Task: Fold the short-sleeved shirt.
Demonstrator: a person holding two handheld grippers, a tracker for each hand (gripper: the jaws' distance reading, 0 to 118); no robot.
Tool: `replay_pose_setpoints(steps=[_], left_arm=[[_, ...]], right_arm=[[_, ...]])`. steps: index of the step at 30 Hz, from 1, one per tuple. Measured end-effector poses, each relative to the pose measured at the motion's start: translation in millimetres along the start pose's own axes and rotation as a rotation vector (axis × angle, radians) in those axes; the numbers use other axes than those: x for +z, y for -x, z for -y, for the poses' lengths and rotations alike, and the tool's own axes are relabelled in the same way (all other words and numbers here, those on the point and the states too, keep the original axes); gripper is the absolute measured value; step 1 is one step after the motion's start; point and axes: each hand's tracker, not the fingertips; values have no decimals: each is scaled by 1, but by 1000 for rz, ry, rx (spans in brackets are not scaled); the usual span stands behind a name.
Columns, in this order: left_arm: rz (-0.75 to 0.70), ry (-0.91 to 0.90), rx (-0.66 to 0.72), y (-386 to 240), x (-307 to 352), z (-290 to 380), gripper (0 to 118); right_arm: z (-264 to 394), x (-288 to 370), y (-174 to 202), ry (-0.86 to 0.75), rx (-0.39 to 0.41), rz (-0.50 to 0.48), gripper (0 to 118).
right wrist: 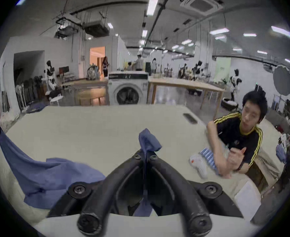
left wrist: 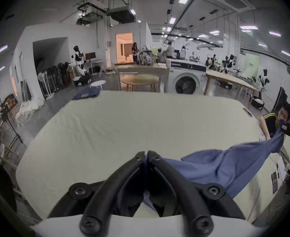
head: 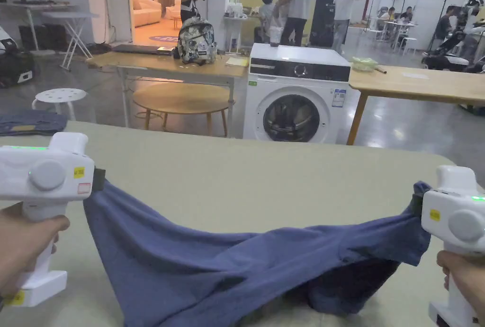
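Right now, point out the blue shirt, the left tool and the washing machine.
blue shirt (head: 213, 266): head view, sagging middle of the cloth.
left tool (left wrist: 146, 156): left gripper view, jaw tips shut on the cloth.
washing machine (head: 291, 118): head view, round door.

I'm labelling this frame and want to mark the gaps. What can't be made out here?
- Shirt lower part: cut off by the head view's bottom edge, so sleeves and collar can't be placed.
- Left gripper pads: hidden by pinched cloth.
- Right gripper pads: likewise hidden.
- Washing machine drum contents: too dark.
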Motion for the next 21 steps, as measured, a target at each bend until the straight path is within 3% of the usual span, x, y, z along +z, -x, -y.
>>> replay_pose_setpoints(steps=[11, 21], left_arm=[[-99, -105, 15, 40, 27, -82, 0], [-170, -144, 65, 83, 7, -146, 0]], right_arm=[[-88, 20, -7, -178, 40, 52, 0], [-163, 7, -8, -246, 56, 110, 0]])
